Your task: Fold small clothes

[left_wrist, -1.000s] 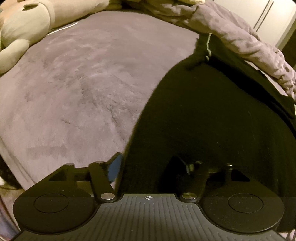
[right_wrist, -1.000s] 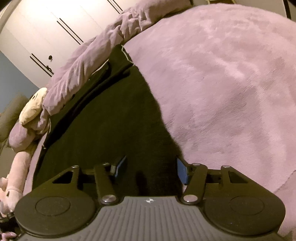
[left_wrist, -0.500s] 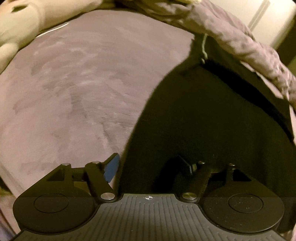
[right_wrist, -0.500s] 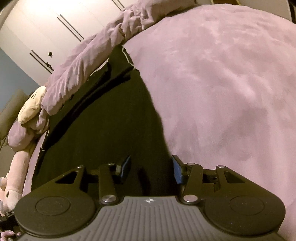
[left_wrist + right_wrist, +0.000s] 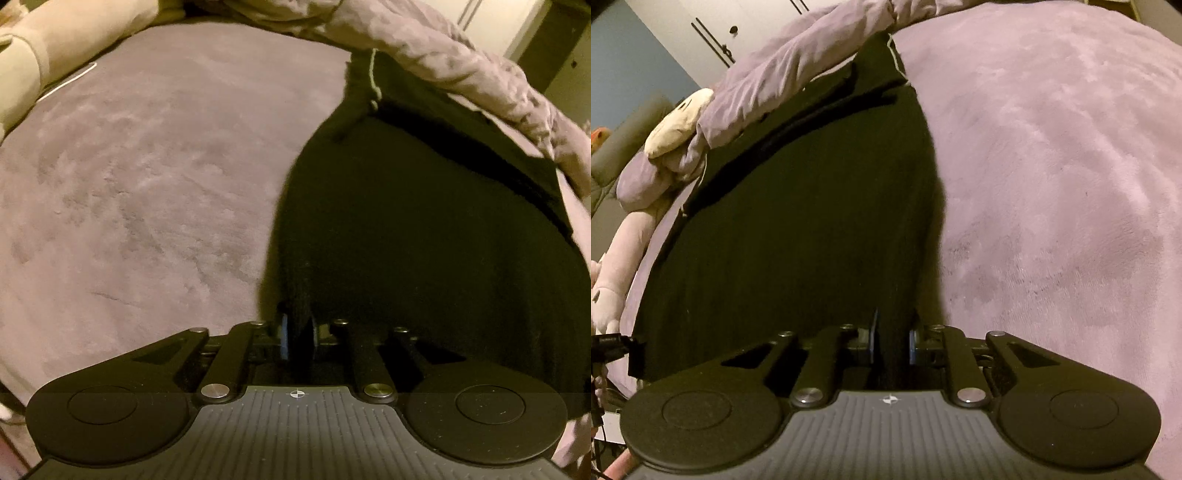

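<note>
We see the black knitted garment (image 5: 424, 240) lying flat on the mauve plush bed cover (image 5: 147, 184), its far end reaching a crumpled lilac duvet (image 5: 443, 48). Our left hand-held gripper (image 5: 298, 334) is closing; its blue-padded jaws pinch the garment's near left edge. Our right hand-held gripper (image 5: 892, 341) is closing likewise, jaws pinching the near right edge. A cream plush toy (image 5: 679, 122) lies beside the duvet.
</note>
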Motion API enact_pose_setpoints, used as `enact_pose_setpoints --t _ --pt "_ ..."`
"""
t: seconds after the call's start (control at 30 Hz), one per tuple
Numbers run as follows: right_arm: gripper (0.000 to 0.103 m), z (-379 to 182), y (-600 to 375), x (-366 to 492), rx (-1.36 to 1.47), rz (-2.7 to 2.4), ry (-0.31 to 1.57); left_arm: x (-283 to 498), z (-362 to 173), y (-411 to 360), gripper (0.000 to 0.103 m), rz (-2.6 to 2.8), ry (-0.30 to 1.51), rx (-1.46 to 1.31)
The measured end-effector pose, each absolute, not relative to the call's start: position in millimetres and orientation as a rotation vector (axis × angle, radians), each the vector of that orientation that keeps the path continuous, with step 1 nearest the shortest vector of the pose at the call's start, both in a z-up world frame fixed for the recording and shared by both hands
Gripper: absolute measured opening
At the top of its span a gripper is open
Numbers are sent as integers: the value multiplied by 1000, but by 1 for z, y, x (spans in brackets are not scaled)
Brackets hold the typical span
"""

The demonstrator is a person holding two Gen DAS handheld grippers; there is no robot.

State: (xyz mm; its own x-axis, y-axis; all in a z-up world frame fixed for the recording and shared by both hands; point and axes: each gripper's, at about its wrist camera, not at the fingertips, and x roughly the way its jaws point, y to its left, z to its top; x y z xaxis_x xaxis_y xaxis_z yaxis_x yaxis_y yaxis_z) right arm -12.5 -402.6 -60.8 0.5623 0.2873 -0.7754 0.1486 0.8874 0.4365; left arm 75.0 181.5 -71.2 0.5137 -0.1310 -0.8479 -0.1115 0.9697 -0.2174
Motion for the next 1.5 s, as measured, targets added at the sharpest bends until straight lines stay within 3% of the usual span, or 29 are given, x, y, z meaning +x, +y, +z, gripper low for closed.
enact_pose_setpoints --t 0.03,0.13,0.23,0.43,0.53,0.83,0.9,1.03,1.23,1.5 --pt "17 -61 -403 -12 498 86 987 74 -71 180 28 -11 1040 -244" --pt "19 -61 -401 -11 484 93 1007 73 -72 180 32 -22 1052 -246" --pt "20 -62 -397 -10 483 106 1019 71 -73 183 29 -15 1066 -291" --pt "18 -61 -392 -11 444 104 1008 66 -74 183 13 -17 1068 -315" --pt "16 -61 -391 -13 439 106 1003 65 -73 188 13 -11 1070 -368" --pt "19 -64 -392 -10 452 123 1034 63 -76 184 41 -62 1086 -344" --pt "19 -63 -392 -8 440 133 1043 63 -75 183 40 -81 1089 -346" --pt "15 -59 -389 -8 413 168 1056 66 -76 178 15 -113 1130 -310" --pt "11 -39 -395 -6 523 235 1005 72 -56 174 11 -146 1124 -336" --pt "11 -6 -398 14 787 336 834 95 -2 170 11 -166 934 -499"
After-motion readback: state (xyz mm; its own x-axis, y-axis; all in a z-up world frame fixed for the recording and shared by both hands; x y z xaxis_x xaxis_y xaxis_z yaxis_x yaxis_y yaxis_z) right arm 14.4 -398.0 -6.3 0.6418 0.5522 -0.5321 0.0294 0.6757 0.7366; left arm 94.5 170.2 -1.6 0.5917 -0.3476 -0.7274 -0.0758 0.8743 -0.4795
